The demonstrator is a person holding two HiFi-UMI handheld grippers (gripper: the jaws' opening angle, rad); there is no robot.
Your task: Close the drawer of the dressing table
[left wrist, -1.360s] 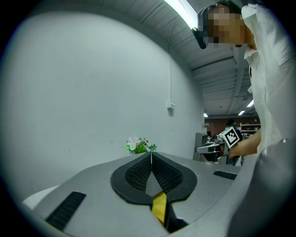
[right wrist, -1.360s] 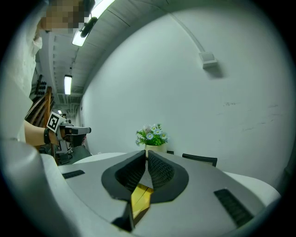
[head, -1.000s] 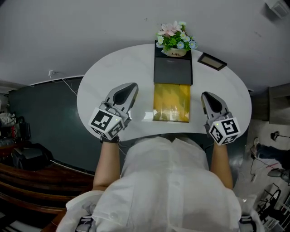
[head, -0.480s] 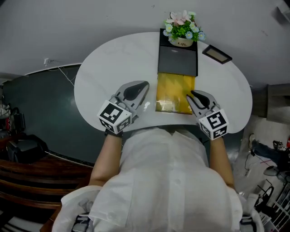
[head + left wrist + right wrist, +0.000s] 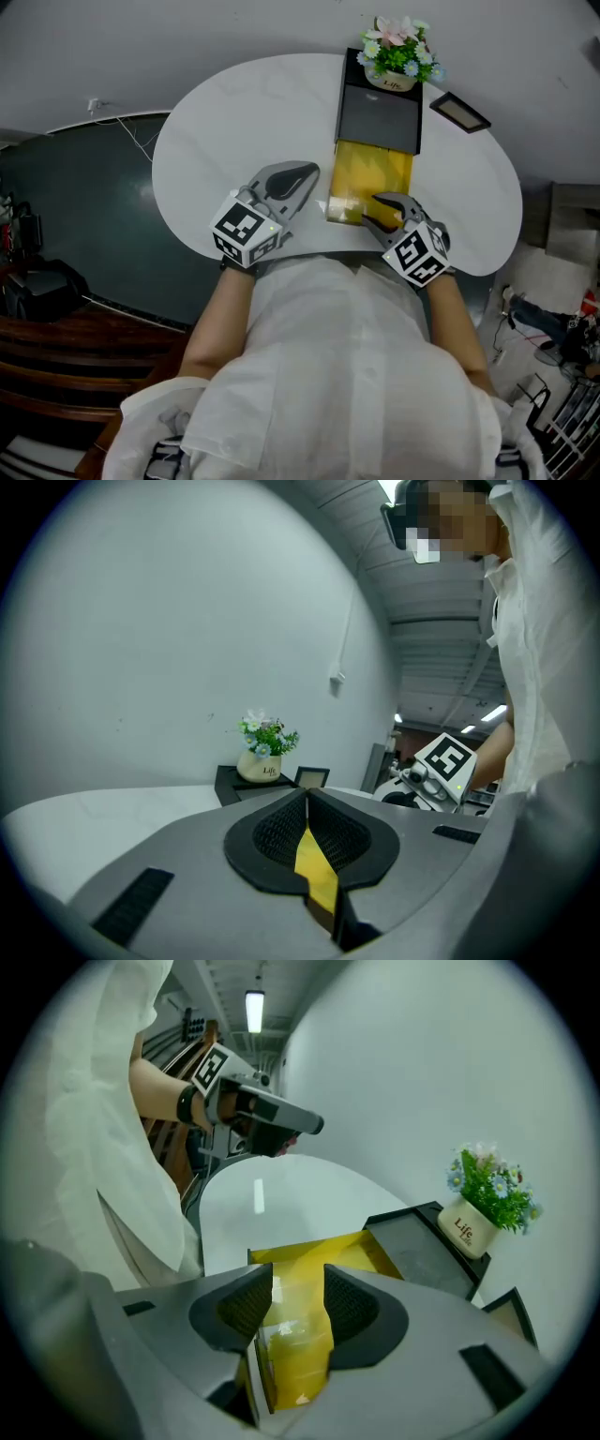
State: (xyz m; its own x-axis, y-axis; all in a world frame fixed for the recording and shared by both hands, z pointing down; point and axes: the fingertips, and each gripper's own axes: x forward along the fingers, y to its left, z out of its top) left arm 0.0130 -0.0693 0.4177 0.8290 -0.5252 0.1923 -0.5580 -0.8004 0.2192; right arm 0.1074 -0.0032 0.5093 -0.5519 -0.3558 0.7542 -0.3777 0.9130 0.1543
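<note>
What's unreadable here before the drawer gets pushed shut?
- Contents of the translucent yellow drawer: glare in head view; claw body covers them in right gripper view.
- Right claw, jaws just opening with the drawer front between them: contact unclear.
- Small dark picture frame: too small in head view.
- White oval table, near edge: white shirt hides it.

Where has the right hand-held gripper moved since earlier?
Yes: right hand-held gripper went left, from table to over yellow drawer; jaws just opening, drawer front between them.

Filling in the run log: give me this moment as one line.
drawer: open | right hand-held gripper: jaws just opening, drawer front between them, not gripped | left hand-held gripper: shut, beside drawer
</note>
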